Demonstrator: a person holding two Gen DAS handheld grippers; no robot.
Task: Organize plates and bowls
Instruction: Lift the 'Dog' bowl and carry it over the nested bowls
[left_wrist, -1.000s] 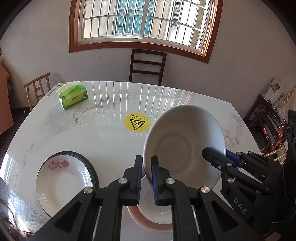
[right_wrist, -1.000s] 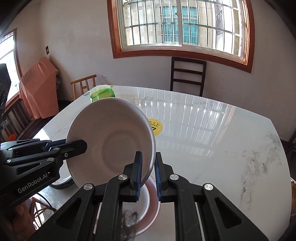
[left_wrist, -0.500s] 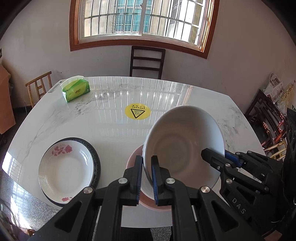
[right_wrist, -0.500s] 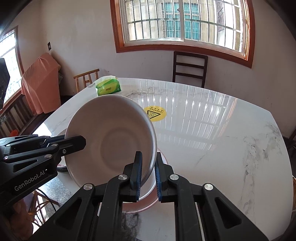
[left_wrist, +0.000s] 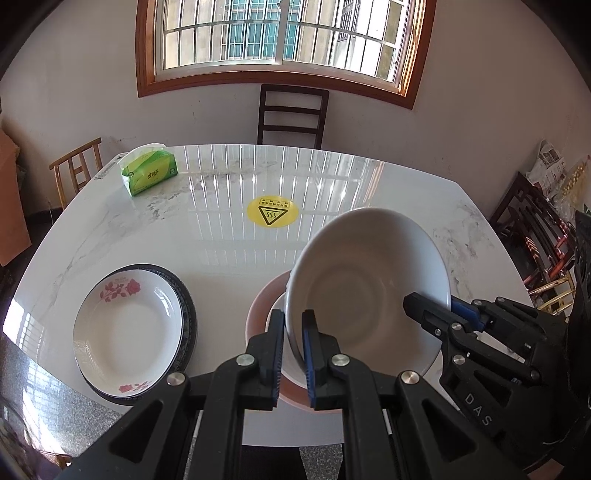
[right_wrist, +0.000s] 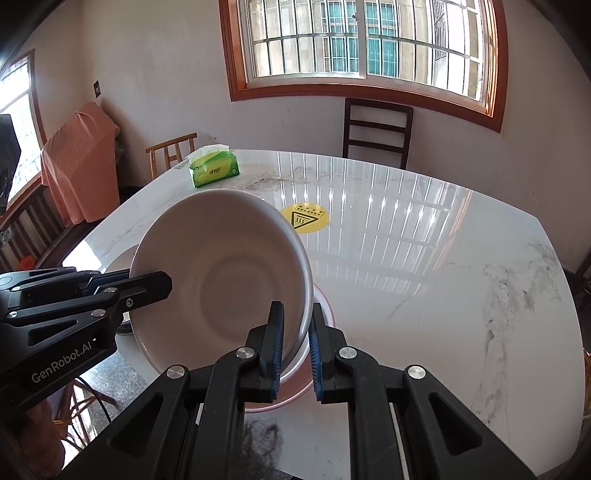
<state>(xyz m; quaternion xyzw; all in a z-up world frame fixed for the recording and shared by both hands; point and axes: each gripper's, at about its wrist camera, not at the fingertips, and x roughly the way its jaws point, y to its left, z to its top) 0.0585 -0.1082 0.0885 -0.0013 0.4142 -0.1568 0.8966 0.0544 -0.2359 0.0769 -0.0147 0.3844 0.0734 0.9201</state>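
Observation:
A large white bowl is held tilted above the table, gripped on two sides of its rim. My left gripper is shut on its left rim. My right gripper is shut on its right rim; the bowl also shows in the right wrist view. Under it a pink plate with a smaller white dish on it sits near the table's front edge. A white plate with red flowers lies in a dark-rimmed plate at the front left.
The white marble table carries a green tissue box at the back left and a round yellow warning sticker in the middle. Chairs stand behind and to the left. A dark rack stands at the right.
Both grippers have lifted and drawn back with the white bowl, so more of the table shows. The pink plate stays on the table below.

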